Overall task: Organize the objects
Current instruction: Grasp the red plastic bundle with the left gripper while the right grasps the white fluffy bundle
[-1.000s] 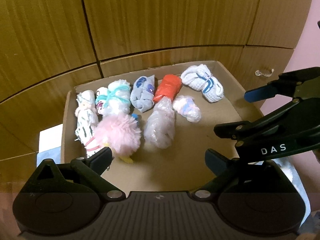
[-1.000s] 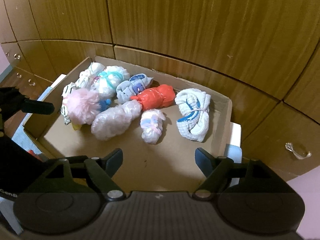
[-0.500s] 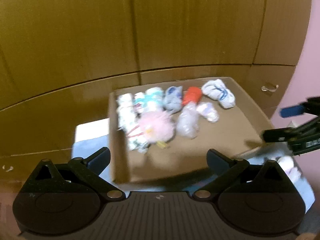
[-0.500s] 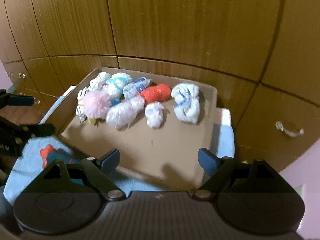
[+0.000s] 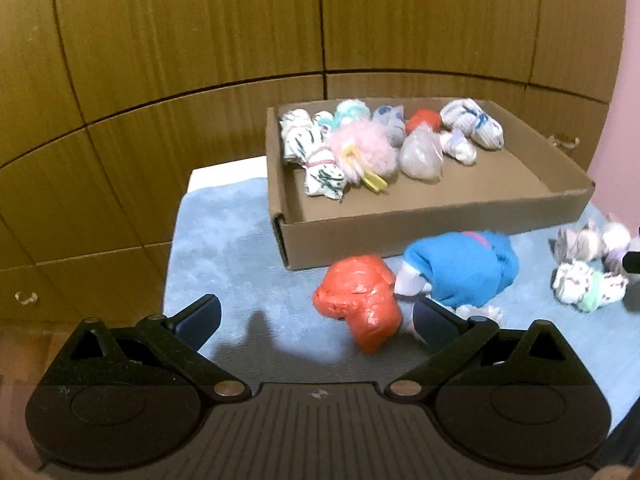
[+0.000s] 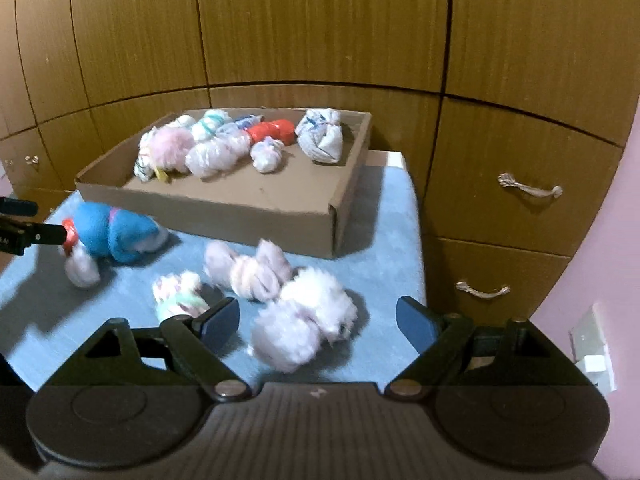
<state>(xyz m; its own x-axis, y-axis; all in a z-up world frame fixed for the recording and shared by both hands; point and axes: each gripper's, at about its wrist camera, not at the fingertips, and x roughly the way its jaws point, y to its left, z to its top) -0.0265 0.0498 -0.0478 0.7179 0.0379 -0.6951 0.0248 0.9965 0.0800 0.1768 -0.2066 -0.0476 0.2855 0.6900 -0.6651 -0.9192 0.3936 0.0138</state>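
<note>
Two handheld tools reach over a tabletop (image 5: 240, 240) covered with a light blue cloth, in front of brown wooden cupboard doors (image 6: 320, 20). A shallow cardboard box (image 5: 420, 228) sits at the far side of the cloth. Rolled bundles of socks (image 5: 400, 140) lie in a cluster along the box's back wall, among them a fluffy pink one, a red one and several white patterned ones.

More bundles lie loose on the cloth in front of the box. The left tool (image 5: 316, 316) is spread wide and empty; an orange-red bundle (image 5: 360, 304) sits just beside its right finger, touching a blue bundle (image 5: 460, 272). The right tool (image 6: 318, 320) is also spread wide, its jaws having just been opening, with a fluffy white bundle (image 6: 308, 320) lying between the fingers but not gripped. A lilac bundle (image 6: 248, 268) and a small white and green bundle (image 6: 176, 296) lie near it.
</note>
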